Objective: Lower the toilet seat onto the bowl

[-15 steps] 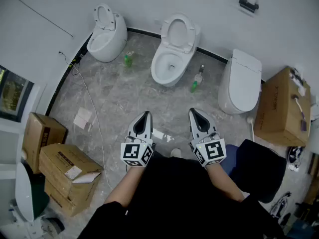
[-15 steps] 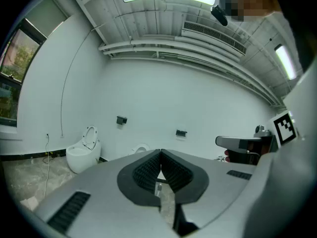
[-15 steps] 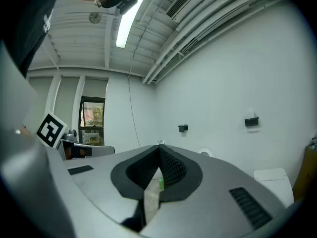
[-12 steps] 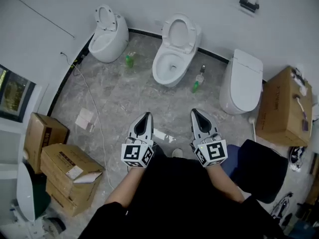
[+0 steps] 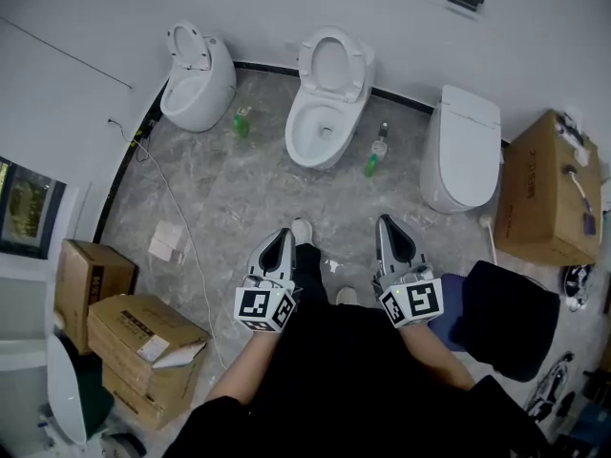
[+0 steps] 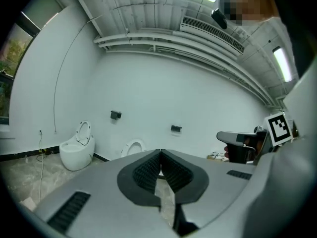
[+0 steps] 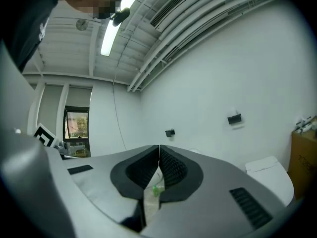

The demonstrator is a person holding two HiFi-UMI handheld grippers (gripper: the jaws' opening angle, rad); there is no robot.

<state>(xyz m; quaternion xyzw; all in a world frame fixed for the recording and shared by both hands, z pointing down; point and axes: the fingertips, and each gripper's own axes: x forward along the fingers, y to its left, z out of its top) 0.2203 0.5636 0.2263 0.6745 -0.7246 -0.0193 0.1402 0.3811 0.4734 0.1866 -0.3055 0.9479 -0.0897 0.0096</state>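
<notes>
White toilet seat (image 5: 332,63) stands raised against the wall above its bowl (image 5: 318,132) — the middle toilet of three on the grey stone floor (image 5: 215,194). Both grippers are held low, close to the person's body and well apart from that seat. The left gripper (image 5: 281,235) and the right gripper (image 5: 386,222) sit side by side and point toward it. Each has its jaws pressed together — nothing between them. A green bottle (image 5: 371,165) stands on the floor just right of the bowl.
</notes>
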